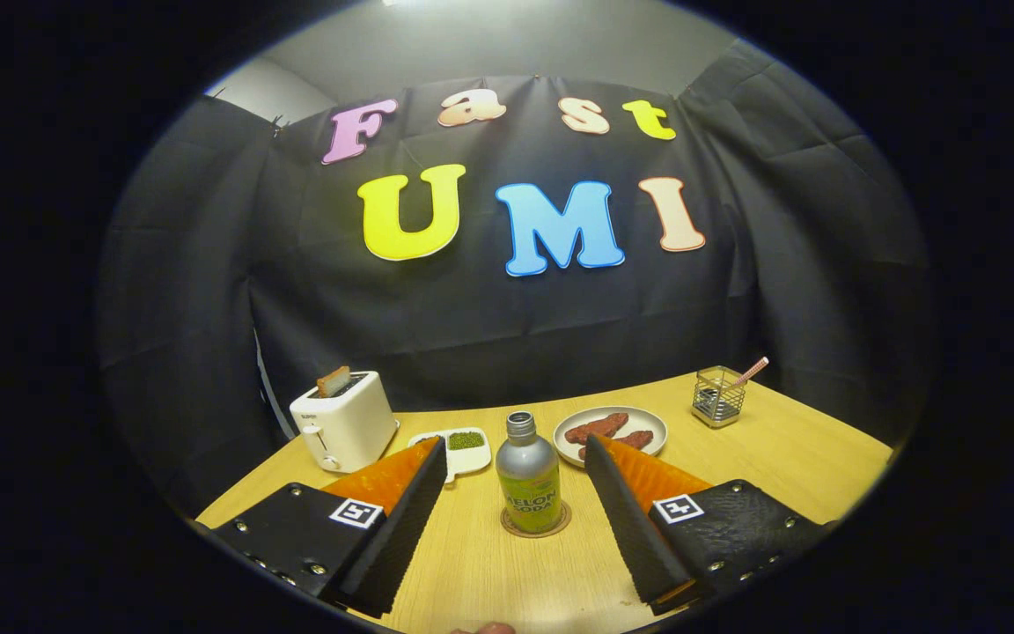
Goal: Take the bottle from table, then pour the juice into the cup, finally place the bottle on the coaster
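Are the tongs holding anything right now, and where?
Nothing. The tongs stand open, with the bottle upright on its coaster between the fingers, untouched.

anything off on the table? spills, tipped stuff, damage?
Nothing stands out. The bottle stands upright on the coaster, between the open gripper's fingers with a gap on each side. Toaster, plate, small dish and wire holder sit level; no spill on the table.

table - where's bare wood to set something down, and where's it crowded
Bare wood: the table between the plate and the mesh holder, and nearside of the bottle between the open gripper fingers. Crowded: the back row of toaster, small dish, bottle on its coaster, plate.
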Motion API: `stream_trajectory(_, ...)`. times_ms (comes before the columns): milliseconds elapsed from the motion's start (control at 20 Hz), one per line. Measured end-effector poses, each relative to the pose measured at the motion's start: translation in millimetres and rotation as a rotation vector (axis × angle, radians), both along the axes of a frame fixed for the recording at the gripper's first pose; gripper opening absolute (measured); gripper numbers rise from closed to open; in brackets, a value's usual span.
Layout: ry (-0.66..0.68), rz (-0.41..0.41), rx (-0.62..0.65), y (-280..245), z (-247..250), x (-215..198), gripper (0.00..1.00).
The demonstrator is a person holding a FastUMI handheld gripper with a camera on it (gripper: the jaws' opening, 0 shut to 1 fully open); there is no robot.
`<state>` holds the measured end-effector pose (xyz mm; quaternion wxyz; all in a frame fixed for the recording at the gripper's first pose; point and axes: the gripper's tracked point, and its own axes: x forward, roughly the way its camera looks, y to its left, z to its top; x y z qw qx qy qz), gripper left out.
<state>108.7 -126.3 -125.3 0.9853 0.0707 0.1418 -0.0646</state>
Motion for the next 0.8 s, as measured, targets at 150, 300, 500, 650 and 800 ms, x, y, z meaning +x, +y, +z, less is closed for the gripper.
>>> stream_trajectory(150, -0.01, 0.003, -0.021, -8, 21, -19, 0.96)
stream_trajectory(300, -0.061, -0.017, -0.015, -11, 50, -32, 0.96)
stream_trajectory(500, -0.087, -0.061, -0.022, -7, 73, -47, 0.96)
stream_trajectory(650, -0.096, -0.067, -0.036, 2, 80, -52, 0.96)
stream_trajectory(800, -0.094, -0.077, -0.047, 10, 79, -58, 0.96)
